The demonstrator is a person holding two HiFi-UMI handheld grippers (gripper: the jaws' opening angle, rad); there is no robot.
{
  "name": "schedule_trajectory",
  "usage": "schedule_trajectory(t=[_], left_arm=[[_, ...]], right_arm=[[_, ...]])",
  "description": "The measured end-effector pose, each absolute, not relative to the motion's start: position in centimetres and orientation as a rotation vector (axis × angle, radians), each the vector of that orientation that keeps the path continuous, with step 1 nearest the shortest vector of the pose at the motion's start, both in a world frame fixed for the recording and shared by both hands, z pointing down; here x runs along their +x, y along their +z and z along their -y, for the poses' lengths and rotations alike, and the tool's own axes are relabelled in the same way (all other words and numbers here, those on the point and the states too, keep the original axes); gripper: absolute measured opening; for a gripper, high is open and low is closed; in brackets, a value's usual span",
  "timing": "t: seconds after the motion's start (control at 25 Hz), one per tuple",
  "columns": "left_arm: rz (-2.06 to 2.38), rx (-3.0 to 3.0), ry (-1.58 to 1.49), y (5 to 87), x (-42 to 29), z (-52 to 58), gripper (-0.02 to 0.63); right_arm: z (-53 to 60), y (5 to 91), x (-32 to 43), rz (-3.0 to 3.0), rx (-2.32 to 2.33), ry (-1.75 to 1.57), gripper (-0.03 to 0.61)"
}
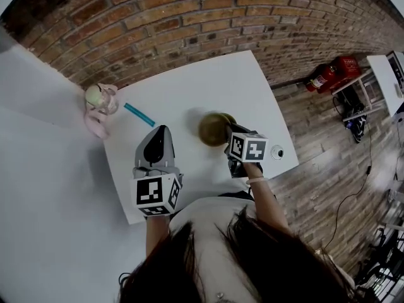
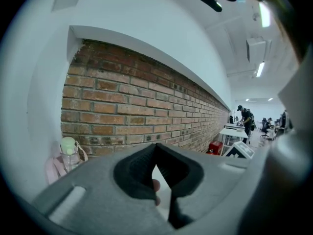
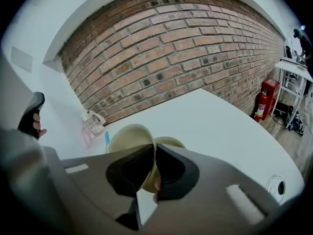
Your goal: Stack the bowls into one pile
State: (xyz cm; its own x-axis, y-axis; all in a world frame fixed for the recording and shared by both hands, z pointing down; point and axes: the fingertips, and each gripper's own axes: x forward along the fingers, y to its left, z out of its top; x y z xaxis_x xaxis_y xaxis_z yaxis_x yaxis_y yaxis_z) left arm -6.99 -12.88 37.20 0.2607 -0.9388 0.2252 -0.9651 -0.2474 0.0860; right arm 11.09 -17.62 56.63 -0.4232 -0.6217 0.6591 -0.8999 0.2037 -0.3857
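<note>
Though tilted — bowl (image 3: 128, 137) in hand-held gripper (image 3: 154, 147)

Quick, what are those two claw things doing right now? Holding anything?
Left gripper: closed, holding nothing.
Right gripper: closed on the rim of a round tan bowl.

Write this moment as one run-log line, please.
right gripper: shut on beige bowl rim, bowl tilted | second bowl: behind it, on table | left gripper: shut, empty
</note>
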Motion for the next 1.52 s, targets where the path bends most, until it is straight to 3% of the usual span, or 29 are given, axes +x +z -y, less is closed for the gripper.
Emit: schedule_trajectory(t=[1.52], left_arm=[[1.698, 2.320, 0.247, 39.2, -4.7, 15.6, 0.000]], right_arm=[[18.4, 59.8, 15.0, 1.970, 1.474, 0.975, 0.032]])
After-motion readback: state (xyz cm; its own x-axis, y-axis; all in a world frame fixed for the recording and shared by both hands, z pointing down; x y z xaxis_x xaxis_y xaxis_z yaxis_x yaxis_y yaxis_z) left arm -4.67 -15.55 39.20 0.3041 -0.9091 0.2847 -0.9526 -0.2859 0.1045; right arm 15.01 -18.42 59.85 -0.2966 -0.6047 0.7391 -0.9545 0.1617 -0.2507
